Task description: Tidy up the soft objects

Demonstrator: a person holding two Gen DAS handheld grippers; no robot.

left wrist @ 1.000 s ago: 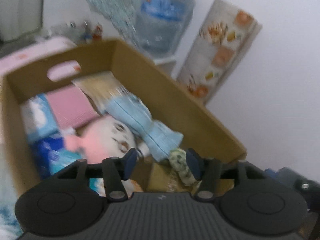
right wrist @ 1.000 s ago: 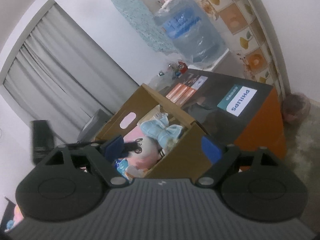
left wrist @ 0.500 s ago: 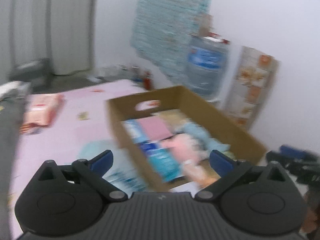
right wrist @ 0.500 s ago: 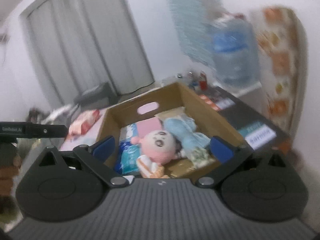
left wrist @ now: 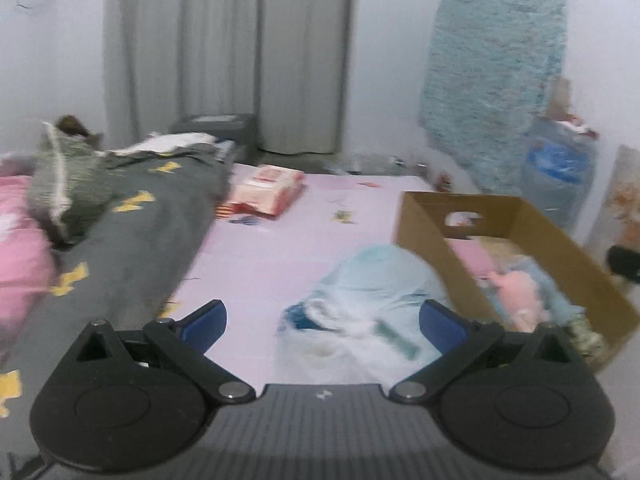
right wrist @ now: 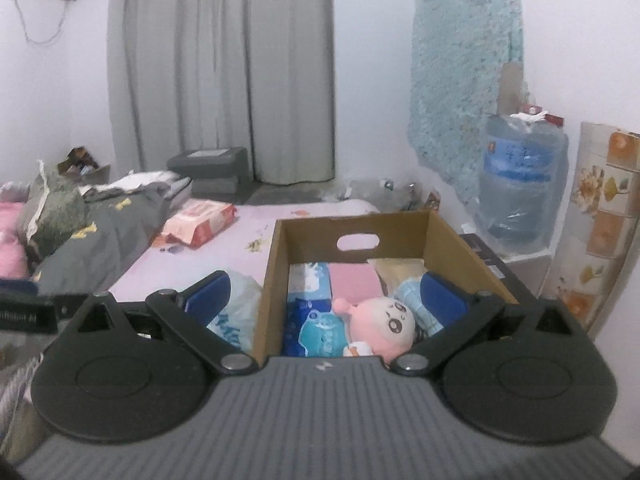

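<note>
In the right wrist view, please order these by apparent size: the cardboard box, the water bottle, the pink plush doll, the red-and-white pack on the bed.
1. cardboard box
2. water bottle
3. pink plush doll and red-and-white pack: they look alike; the doll is nearer, so I leave them unranked.

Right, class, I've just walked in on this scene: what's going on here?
A person holds a pair of tongs in each hand and is sorting soft things into a cardboard box on a pink bed sheet. Both the left tongs and the right tongs are open and empty. The box already holds a pink plush doll, blue packs and a pink item. A light blue plastic bag beside the box and a red-and-white pack farther back lie outside it.
</note>
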